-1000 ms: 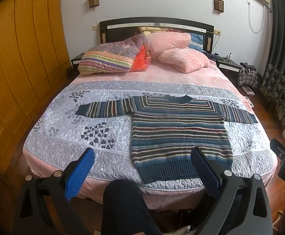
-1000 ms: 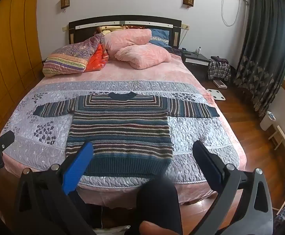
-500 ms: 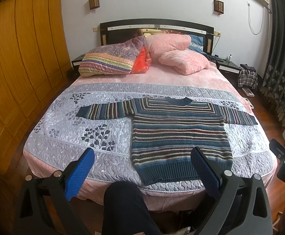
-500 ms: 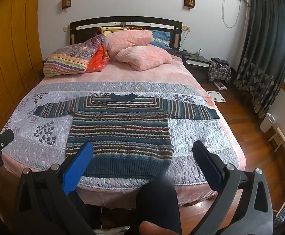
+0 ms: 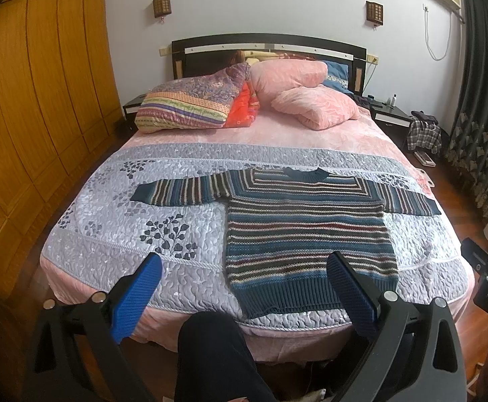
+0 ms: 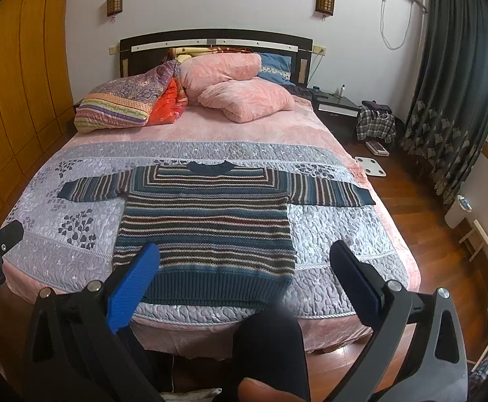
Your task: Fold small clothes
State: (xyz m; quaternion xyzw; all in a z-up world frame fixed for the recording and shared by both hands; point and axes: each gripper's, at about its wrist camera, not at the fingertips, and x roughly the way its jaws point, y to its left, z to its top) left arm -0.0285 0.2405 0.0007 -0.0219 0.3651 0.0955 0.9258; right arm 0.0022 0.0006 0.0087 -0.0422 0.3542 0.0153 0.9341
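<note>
Sweater [image 5: 307, 234] flat on bed [image 5: 110, 234], front up, sleeves out sideways, hem nearest foot edge: laid ready for folding. Left tongs [image 5: 244, 288] wide, empty, short of bed. Right tongs [image 6: 244, 281] same, w/ room to reach hem.

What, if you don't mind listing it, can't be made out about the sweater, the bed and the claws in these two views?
- Sweater underside: hidden, as it lies flat on the quilt, in both views.
- Sweater hem, right wrist view: the middle sits behind a dark trouser leg.
- Bed's near side below the quilt: blocked by both open claws, left claw and right claw.
- Bottle on the nightstand: too small to identify.
</note>
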